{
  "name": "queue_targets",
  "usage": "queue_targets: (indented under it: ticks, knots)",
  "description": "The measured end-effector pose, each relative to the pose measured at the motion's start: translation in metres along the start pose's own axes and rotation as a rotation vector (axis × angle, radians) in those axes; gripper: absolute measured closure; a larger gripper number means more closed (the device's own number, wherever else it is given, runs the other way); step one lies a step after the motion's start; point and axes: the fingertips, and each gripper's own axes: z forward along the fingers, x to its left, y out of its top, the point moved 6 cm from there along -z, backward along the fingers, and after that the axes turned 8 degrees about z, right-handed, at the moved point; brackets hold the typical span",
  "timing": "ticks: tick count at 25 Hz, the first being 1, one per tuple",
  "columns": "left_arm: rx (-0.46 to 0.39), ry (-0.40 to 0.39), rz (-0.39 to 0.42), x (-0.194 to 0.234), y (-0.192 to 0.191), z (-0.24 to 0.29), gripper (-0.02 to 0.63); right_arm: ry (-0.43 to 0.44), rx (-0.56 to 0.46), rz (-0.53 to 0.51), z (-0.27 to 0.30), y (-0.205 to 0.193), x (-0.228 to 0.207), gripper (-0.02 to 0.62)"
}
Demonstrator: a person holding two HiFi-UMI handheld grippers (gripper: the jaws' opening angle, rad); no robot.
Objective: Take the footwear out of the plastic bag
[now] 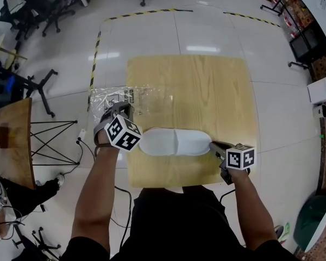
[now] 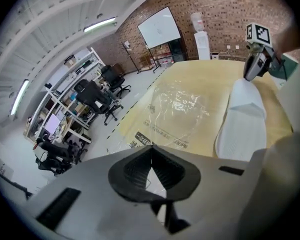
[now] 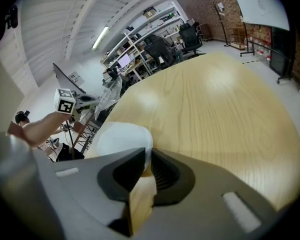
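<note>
A pair of white slippers [image 1: 175, 142] lies flat near the front edge of the wooden table [image 1: 206, 91], fully outside the clear plastic bag [image 1: 144, 98]. The bag is spread flat on the table's left part and overhangs the left edge. My left gripper [image 1: 119, 111] is shut on the bag's near edge; in the left gripper view a thin film of the bag [image 2: 177, 109] runs into the closed left gripper [image 2: 150, 151]. My right gripper [image 1: 215, 145] is shut on the slippers' right end. The right gripper view shows the slippers [image 3: 121, 138] pinched in the right gripper [image 3: 145, 156].
A black folding stand [image 1: 54, 140] and a second wooden table [image 1: 13, 140] sit left of the table. Office chairs [image 1: 38, 7] stand at the far left and back. Yellow-black tape [image 1: 95, 50] marks the floor. Shelves [image 1: 301, 20] line the right side.
</note>
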Motion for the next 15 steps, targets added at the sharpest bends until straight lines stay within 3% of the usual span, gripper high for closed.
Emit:
queue_targets:
  ticks: [8, 15]
  knots:
    - [-0.073, -0.153, 0.009, -0.05, 0.081, 0.038, 0.598, 0.014, 0.004, 0.013, -0.001, -0.001, -0.002, 0.555]
    - [-0.084, -0.208, 0.033, -0.075, 0.119, 0.059, 0.597, 0.016, -0.004, 0.029, -0.004, -0.004, -0.006, 0.555]
